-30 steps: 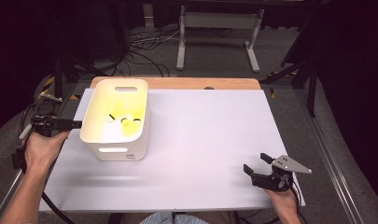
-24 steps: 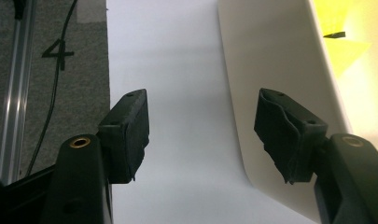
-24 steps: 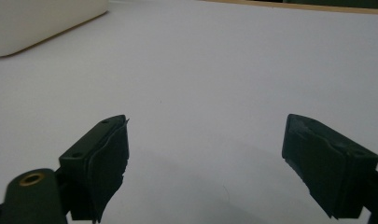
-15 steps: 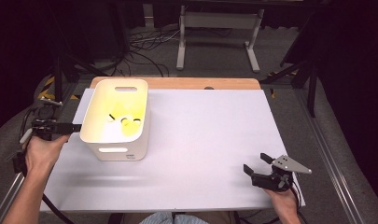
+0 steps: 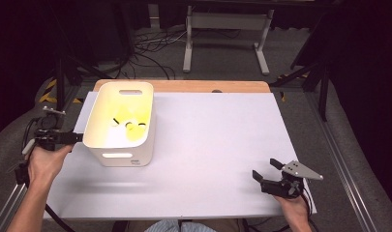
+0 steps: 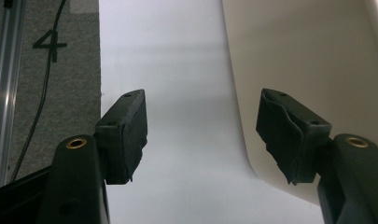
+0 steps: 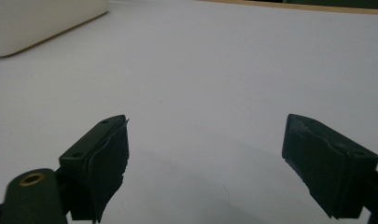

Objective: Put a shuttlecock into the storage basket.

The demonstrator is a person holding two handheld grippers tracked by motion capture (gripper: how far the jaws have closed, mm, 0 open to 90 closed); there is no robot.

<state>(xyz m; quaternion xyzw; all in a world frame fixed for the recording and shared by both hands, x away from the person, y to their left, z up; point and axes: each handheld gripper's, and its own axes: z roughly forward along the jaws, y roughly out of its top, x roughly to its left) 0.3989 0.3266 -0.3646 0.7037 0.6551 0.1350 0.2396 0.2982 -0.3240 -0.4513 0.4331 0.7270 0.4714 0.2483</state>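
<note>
**Camera placement: one fixed overhead, two tool-mounted**

High view: fixed above the person's side, facing forward and down, far enough back to take in the whole white worktop [image 5: 213, 154]. The bin [image 5: 120, 121] sits at 10 o'clock, the left tool [image 5: 77, 137] at 9 o'clock, the right tool [image 5: 267, 170] at 5 o'clock.

Left gripper view: rides the left tool [image 6: 200, 135], close range, aimed down past the bin's outer wall [image 6: 312, 70] at 1 o'clock; floor at 10 o'clock.

Right gripper view: rides the right tool [image 7: 205, 163], low over the sheet, facing across it; the bin [image 7: 42, 21] lies at 11 o'clock.

Shared: all three views take in the worktop and the bin.
</note>
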